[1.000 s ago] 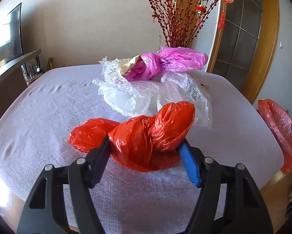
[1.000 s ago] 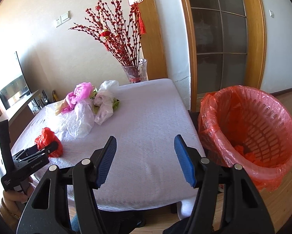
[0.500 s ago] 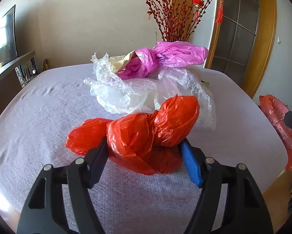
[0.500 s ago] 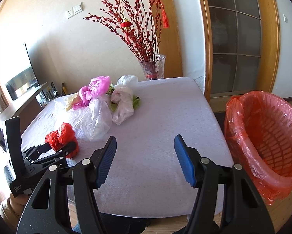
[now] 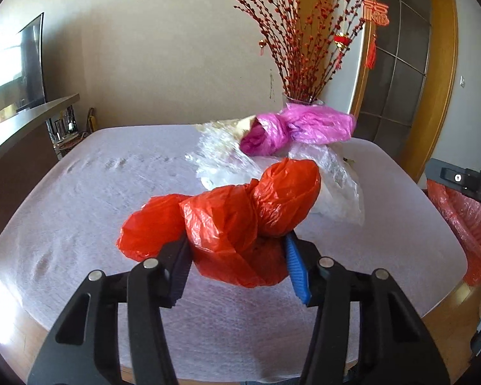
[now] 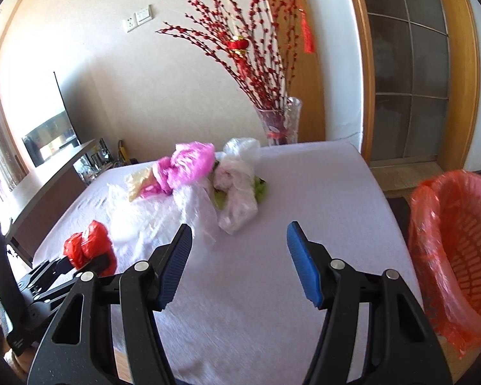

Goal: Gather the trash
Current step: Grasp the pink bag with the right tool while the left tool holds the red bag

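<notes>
Pinching the red bag [image 5: 240, 221] between left gripper [image 5: 237, 266] fingers just closing; next, carrying it to the lined basket [image 6: 458, 256], right gripper [image 6: 238, 263] fingers spread, empty.

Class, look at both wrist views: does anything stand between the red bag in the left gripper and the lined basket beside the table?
Nothing visible does. The left gripper, whose jaws have just been closing, pinches the red bag; bare tablecloth runs toward the lined basket. The other bags lie farther back.
</notes>
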`<state>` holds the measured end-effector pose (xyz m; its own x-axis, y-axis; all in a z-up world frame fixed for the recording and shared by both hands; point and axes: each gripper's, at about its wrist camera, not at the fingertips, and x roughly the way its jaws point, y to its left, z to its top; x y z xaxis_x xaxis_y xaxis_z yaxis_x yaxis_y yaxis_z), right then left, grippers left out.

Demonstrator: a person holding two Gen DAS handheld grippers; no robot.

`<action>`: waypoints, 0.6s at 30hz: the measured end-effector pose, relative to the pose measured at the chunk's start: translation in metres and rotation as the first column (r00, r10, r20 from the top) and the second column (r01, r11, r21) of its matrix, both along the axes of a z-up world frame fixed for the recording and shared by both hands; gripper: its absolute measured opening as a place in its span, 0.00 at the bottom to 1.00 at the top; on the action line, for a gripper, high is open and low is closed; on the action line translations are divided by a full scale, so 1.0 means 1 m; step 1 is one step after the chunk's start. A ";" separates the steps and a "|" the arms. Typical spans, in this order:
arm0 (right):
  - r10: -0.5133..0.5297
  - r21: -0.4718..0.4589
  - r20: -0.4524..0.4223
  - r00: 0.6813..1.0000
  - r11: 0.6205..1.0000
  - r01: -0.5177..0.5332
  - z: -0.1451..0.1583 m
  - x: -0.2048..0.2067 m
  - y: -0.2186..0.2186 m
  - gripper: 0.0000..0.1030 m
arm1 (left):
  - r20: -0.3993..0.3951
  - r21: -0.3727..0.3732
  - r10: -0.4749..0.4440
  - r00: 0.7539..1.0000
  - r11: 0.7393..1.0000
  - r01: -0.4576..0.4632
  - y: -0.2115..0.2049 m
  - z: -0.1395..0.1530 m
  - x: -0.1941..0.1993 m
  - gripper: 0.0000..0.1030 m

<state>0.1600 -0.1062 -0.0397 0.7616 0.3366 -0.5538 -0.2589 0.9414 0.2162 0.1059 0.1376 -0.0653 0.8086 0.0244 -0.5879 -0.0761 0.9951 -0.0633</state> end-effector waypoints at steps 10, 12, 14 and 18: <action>0.061 0.010 0.000 0.998 0.998 -0.061 0.014 0.077 0.054 0.51 | 0.050 -0.028 0.103 0.993 0.994 -0.101 0.049 0.030 0.010 0.50; 0.059 0.008 -0.026 0.998 0.998 -0.059 0.011 0.094 0.062 0.51 | 0.059 -0.031 0.109 0.992 0.994 -0.108 0.053 0.034 0.014 0.50; 0.054 -0.005 -0.044 0.998 0.999 -0.054 0.007 0.104 0.067 0.51 | 0.062 -0.036 0.111 0.992 0.993 -0.109 0.056 0.036 0.020 0.50; 0.039 -0.043 -0.092 0.995 0.998 -0.043 -0.007 0.120 0.072 0.51 | 0.066 -0.041 0.109 0.992 0.993 -0.106 0.058 0.037 0.024 0.50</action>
